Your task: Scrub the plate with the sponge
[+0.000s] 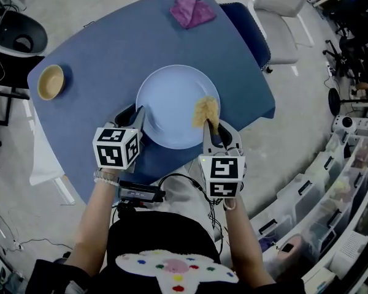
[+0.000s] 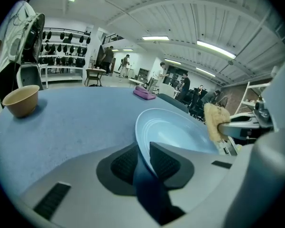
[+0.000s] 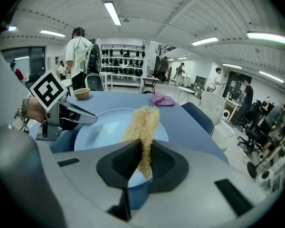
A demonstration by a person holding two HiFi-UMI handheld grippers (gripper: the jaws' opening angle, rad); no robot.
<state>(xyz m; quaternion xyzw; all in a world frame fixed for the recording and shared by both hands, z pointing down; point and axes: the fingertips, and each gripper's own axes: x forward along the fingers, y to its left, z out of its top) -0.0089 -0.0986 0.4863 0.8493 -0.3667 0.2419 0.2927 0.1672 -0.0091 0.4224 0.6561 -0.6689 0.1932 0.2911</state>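
Observation:
A pale blue plate (image 1: 172, 106) lies on the blue table (image 1: 104, 48) in the head view. My left gripper (image 1: 135, 114) sits at the plate's near left rim. In the left gripper view the plate (image 2: 175, 127) has its rim between the jaws of that gripper (image 2: 143, 158). The rim rests against the right pad, and a dark gap shows on the left side. My right gripper (image 1: 216, 130) is shut on a yellow fibrous sponge (image 1: 205, 110), which stands over the plate's right side. The right gripper view shows the sponge (image 3: 142, 125) pinched between the pads (image 3: 167, 163) above the plate (image 3: 104, 127).
A small wooden bowl (image 1: 50, 81) sits at the table's left, and a purple cloth (image 1: 192, 11) lies at its far end. A white chair (image 1: 282, 17) stands past the far right corner. Storage bins (image 1: 331, 195) line the floor to the right. People stand in the background.

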